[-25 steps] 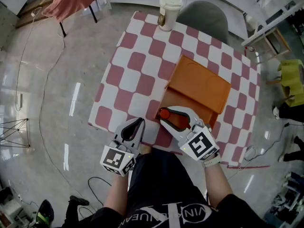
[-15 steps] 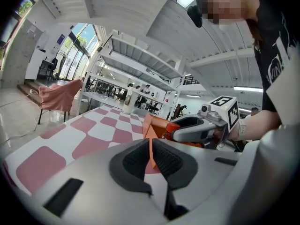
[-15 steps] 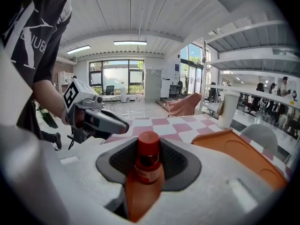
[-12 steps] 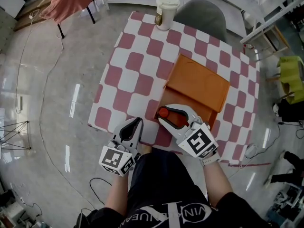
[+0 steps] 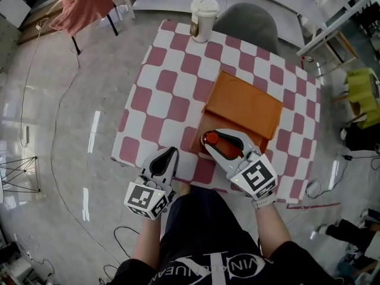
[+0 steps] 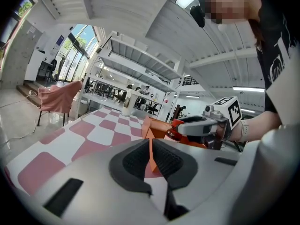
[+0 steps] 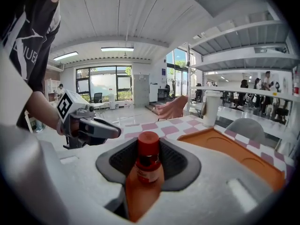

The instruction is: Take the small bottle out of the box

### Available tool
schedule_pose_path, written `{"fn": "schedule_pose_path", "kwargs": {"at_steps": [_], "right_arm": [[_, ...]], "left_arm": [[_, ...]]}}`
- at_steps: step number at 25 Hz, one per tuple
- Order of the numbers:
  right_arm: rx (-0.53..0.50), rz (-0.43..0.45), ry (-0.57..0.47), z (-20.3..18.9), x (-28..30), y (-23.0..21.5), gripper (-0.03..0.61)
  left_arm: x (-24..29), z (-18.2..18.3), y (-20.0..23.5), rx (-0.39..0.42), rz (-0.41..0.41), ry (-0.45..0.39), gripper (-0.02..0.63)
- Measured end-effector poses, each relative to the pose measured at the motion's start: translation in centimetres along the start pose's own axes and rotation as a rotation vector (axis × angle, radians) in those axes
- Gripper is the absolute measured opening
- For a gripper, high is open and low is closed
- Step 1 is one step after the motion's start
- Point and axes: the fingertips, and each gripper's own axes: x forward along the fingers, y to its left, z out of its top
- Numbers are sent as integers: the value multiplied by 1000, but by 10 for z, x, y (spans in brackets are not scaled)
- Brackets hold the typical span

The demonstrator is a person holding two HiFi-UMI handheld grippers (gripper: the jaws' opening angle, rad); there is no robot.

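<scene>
Your right gripper (image 5: pixel 215 140) squeezes the small bottle (image 7: pixel 149 159) tight to lift it from the box (image 5: pixel 244 104); your left gripper (image 5: pixel 170 155) rests pinched together, empty.

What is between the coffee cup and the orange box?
Nothing but bare red-and-white tablecloth. The head view shows the cup at the table's far edge and the box nearer, with only checked squares between them.

The shirt (image 5: pixel 199 233) print reads partly "UEAN" and "VIN".
</scene>
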Motion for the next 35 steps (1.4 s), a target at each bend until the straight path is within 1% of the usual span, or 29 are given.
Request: {"fn": "schedule_pose_path", "kwargs": {"at_steps": [9,11,18,22,35], "right_arm": [[67,-79,-64,6,-26,-15,124],[71,-82,-78,10,-30,-14,124],[102,-128,-98,16,-45,-17,124],[107,-135,-124,23,-52,-18,124],[106,-176,-163,39,-72,-20,124]], "left_arm": [[4,19,-8,28,-22,-26,25],[5,24,-9,30,-29,-33,24],[7,36,-17,38,-51,-47,23],[9,42,-20,43,-61,-55,24],[7,62,-29,50,-74,-77,23]]}}
